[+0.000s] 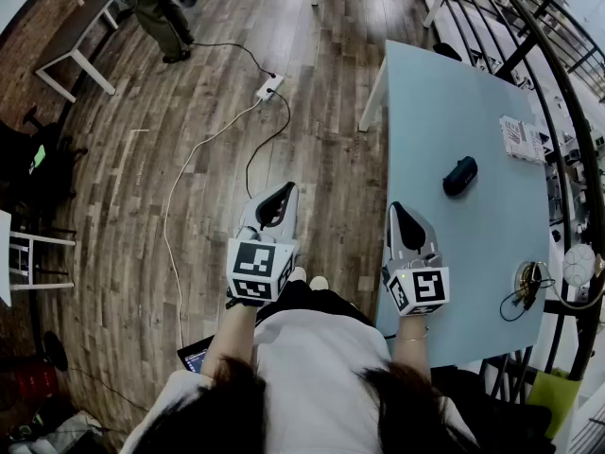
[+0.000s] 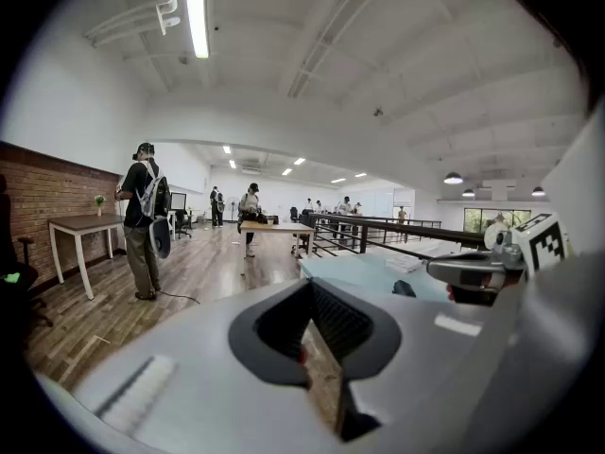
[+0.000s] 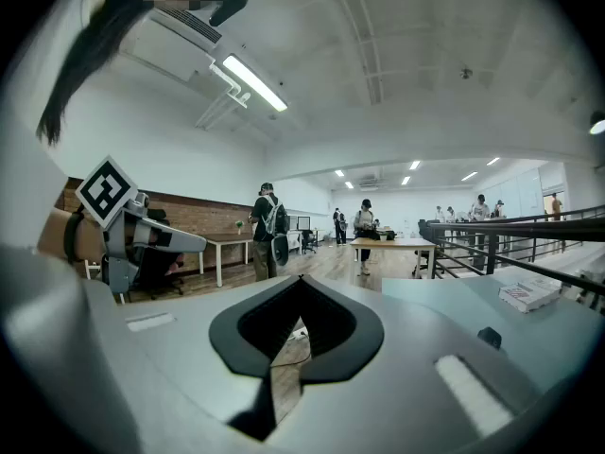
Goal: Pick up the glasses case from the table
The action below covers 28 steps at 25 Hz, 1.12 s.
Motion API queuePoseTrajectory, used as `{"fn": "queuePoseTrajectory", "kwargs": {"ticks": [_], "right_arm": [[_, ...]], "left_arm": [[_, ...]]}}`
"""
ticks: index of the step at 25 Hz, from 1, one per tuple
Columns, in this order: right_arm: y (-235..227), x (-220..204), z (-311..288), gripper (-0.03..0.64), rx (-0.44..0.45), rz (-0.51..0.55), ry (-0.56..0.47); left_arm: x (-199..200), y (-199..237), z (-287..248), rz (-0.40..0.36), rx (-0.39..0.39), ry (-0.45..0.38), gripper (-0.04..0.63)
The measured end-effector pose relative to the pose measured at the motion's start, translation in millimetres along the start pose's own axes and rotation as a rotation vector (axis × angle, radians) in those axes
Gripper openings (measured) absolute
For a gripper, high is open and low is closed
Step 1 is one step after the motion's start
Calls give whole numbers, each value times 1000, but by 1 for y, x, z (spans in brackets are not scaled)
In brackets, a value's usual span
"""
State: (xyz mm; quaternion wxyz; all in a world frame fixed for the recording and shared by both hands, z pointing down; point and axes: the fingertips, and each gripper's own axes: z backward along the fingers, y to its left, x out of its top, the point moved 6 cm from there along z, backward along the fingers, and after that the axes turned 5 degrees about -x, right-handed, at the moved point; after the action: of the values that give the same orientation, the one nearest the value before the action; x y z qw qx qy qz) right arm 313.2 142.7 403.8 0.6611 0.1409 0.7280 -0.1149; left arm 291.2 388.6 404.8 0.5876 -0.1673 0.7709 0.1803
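Note:
The glasses case (image 1: 460, 175) is a dark oval lying flat on the light blue table (image 1: 425, 112), right of centre in the head view. My right gripper (image 1: 395, 206) hovers over the table's near left edge, short of the case, jaws shut and empty. My left gripper (image 1: 286, 189) hangs over the wooden floor left of the table, also shut with nothing in it. In the left gripper view the case (image 2: 404, 288) shows small beyond the closed tips (image 2: 310, 282). The right gripper view has the case (image 3: 489, 337) low at the right, past its closed tips (image 3: 301, 278).
A white printed box (image 1: 523, 138) lies at the table's far right. A coiled cable on a round disc (image 1: 531, 282) sits near its front right corner. A black railing (image 1: 558, 74) runs behind. On the floor are a power strip (image 1: 268, 87) and cables; a person (image 1: 161, 8) stands far left.

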Motion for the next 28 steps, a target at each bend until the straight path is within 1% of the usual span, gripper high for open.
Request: {"fn": "queuePoseTrajectory", "kwargs": {"ticks": [5,12,16,19,23,28], "right_arm": [[4,1,-8,2,-12,-34,0],[18,1,-28,2,-58,-37,0],[27,-1,-48,2,-52,-37,16],[23,-6,-69,2,-43,-42,25],[4,-13,-102,2,-41,-49,37],[-29,-13,-152,2,-42,-53,45]], "left_arm": [[1,19,6,-9,4,-5,55],[2,53,5,-38,-16,-1,55],[0,71,-4,-25,-23,8,55],[0,84,-22,-19,-17,13,55],[-1,99,-60,-7,-12,24,55],[17,115,-116,-7,-24,4,55]]}}
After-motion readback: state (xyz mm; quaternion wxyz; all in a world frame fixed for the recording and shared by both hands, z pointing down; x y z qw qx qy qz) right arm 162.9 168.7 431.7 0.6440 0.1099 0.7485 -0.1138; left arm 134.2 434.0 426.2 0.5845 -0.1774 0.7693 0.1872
